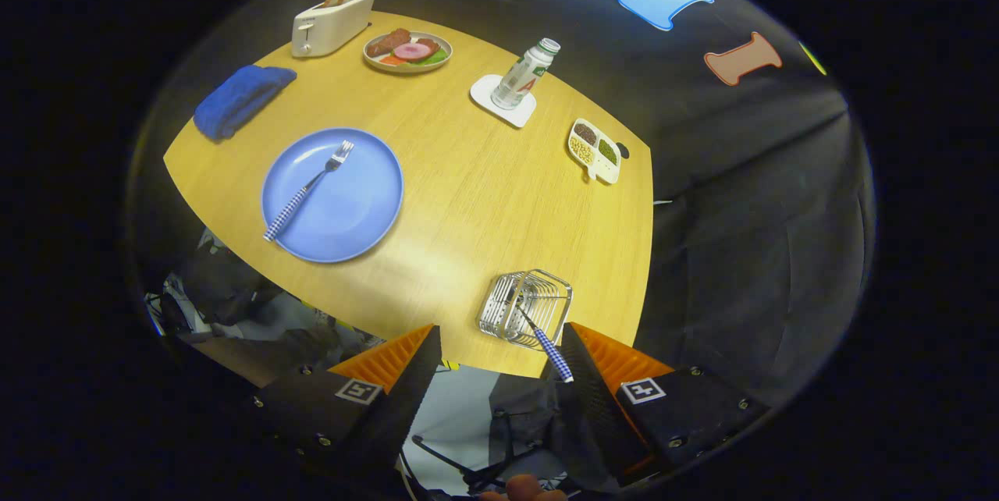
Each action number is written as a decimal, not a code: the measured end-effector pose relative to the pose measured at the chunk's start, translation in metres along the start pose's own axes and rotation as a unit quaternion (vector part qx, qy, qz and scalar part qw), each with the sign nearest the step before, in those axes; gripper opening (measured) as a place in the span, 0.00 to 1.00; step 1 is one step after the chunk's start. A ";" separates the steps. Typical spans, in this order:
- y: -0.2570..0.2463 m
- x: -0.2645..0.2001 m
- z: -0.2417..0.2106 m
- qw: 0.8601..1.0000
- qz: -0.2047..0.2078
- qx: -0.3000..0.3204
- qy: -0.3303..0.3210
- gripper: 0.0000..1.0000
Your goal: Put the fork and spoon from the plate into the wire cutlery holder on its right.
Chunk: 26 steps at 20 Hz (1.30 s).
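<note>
A fork (308,189) with a blue checked handle lies across a blue plate (351,204) on the wooden table, well beyond my left finger. The wire cutlery holder (524,306) stands near the table's front edge, just ahead of my fingers and close to the right one. A utensil with the same checked handle, which I take for the spoon (550,349), stands inside the holder; its head is hidden by the wires. Its handle leans out towards me, right beside my right finger's inner face. My gripper (499,333) is open, with only that handle at its right side.
At the back stand a white toaster (332,21), a folded blue cloth (242,99) and a plate of food (407,51). A bottle (524,73) on a white coaster and a divided snack dish (595,150) sit beyond the holder. The table's front edge (406,341) runs just under my fingertips.
</note>
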State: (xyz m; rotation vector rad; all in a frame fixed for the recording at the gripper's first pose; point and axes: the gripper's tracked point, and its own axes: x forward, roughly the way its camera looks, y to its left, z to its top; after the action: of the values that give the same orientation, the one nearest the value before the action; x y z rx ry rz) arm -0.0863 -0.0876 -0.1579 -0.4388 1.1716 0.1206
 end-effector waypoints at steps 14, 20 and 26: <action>0.106 -0.022 0.073 0.985 0.063 0.020 -0.162 0.96; 0.136 -0.024 0.094 0.969 0.088 0.054 -0.223 0.96; 0.149 -0.028 0.118 0.942 0.096 0.148 -0.286 0.96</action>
State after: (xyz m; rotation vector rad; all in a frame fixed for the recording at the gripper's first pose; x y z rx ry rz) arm -0.0421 0.0982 -0.1351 -0.0101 0.6372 0.2208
